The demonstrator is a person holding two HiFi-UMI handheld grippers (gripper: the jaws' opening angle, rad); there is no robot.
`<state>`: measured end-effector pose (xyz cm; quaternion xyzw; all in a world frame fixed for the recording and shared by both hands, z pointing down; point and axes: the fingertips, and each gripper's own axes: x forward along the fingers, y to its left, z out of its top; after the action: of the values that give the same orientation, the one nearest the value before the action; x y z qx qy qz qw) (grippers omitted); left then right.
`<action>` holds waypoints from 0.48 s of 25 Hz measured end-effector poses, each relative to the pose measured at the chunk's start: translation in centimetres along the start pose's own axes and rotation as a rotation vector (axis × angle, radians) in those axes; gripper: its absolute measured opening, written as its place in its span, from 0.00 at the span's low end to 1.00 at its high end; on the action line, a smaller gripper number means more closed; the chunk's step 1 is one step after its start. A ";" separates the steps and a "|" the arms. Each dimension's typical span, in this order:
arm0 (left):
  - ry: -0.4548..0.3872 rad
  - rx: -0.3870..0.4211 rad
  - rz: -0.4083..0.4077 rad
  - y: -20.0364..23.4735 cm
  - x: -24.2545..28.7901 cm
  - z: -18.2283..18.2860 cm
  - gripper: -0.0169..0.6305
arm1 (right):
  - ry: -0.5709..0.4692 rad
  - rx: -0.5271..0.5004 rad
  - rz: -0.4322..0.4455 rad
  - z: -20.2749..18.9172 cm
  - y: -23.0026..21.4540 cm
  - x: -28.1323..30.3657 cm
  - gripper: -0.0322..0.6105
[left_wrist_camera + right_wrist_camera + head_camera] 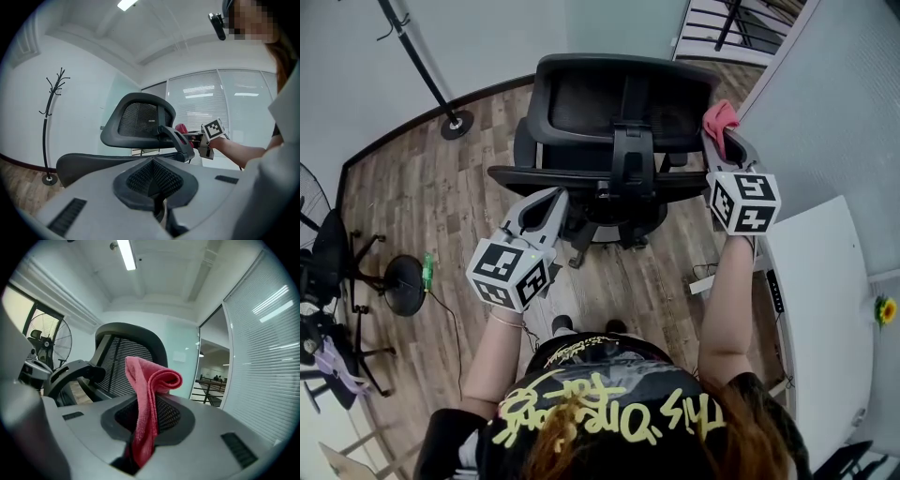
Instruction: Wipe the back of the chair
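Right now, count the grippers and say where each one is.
2. The left gripper is shut, empty, at the left of the chair; the right gripper is at its right, shut on the pink cloth. None seem hidden.

Seen from the head view, the chair hides its own seat and most of its base beneath its upper parts. The fan is cut off at the left edge, the coat stand at the top. The lower end of the cloth disappears between the pinching jaws of my right gripper.

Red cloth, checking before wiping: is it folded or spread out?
Folded: the red cloth stands doubled over, pinched in the right gripper, its top curled.
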<state>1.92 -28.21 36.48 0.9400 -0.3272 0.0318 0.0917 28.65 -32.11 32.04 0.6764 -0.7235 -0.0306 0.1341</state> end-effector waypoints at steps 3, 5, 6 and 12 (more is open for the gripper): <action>0.000 -0.001 -0.010 0.1 0.0 0.0 0.02 | 0.004 -0.018 0.016 0.3 1.1 0.0 0.15; 0.003 0.001 -0.020 0.2 0.0 -0.1 0.02 | 0.006 -0.019 0.035 0.5 2.0 0.1 0.15; 0.005 0.003 -0.025 0.2 0.0 -0.1 0.02 | 0.006 -0.014 0.046 0.7 2.4 0.1 0.15; 0.011 0.014 -0.051 0.8 -0.3 0.2 0.02 | -0.006 0.004 0.065 1.4 4.2 0.1 0.15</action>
<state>1.21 -28.65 36.34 0.9483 -0.3026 0.0367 0.0879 24.20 -32.04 31.63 0.6528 -0.7456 -0.0266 0.1314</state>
